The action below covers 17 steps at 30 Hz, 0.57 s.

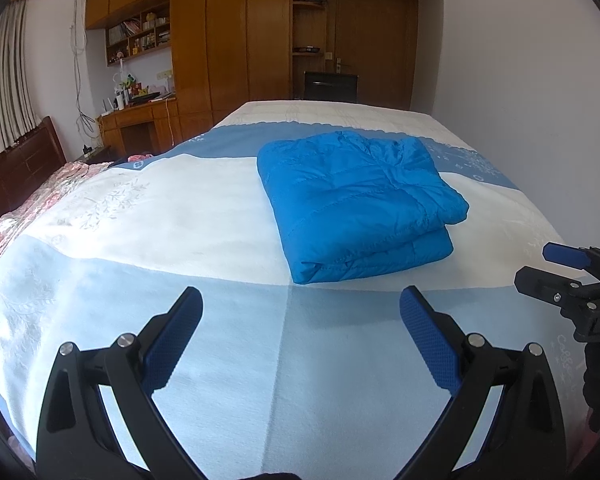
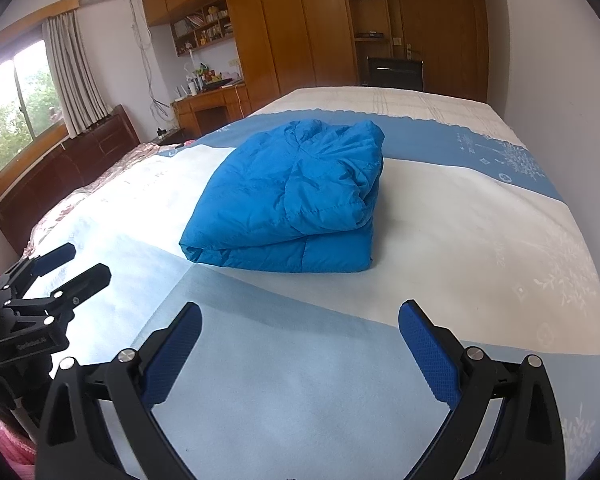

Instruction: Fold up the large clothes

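- My left gripper (image 1: 300, 300) hung low over the bed (image 1: 220, 360), its jaws spread wide and holding nothing.
- The blue jacket (image 1: 352, 200) lay already folded into a thick rectangle mid-bed, apart from both grippers.
- My right gripper (image 2: 300, 312) was likewise released and empty.
- I judged the folding finished; next called only for squaring edges or withdrawing.

The left hand-held gripper (image 1: 301, 304) is showing black angular arms, silver screw heads and blue dimpled pads (image 1: 430, 338) (the right hand-held gripper (image 2: 300, 316) is looking identical), white lettering marking each body.
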Tool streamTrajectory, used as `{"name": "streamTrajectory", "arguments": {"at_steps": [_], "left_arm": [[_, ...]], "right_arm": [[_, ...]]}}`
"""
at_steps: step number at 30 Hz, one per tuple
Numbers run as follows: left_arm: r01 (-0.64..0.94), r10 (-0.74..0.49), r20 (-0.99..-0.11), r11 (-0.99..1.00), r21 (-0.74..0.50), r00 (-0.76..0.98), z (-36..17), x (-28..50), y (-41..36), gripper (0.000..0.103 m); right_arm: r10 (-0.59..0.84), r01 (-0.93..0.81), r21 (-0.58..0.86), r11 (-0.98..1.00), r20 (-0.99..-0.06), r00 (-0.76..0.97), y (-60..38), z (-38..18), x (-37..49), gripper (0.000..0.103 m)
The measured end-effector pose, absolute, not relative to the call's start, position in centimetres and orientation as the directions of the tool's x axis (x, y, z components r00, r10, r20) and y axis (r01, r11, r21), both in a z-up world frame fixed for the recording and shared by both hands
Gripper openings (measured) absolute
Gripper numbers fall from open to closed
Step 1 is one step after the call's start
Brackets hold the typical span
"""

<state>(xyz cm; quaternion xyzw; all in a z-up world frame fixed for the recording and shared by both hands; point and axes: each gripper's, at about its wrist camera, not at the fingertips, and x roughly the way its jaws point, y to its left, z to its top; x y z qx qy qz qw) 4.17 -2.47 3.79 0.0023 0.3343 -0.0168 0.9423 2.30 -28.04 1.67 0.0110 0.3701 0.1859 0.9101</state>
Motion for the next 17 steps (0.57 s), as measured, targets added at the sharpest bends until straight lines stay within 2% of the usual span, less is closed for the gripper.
{"name": "streamTrajectory", "arguments": {"at_steps": [17], "left_arm": [[0.034, -0.027, -0.633, 0.999, -0.001, 0.774, 3.75, 4.28, -2.34, 0.098]], "right_arm": [[0.343, -0.325, 0.159, 0.932, -0.677, 0.651, -28.29, 1.45, 2.64, 0.099]]}}
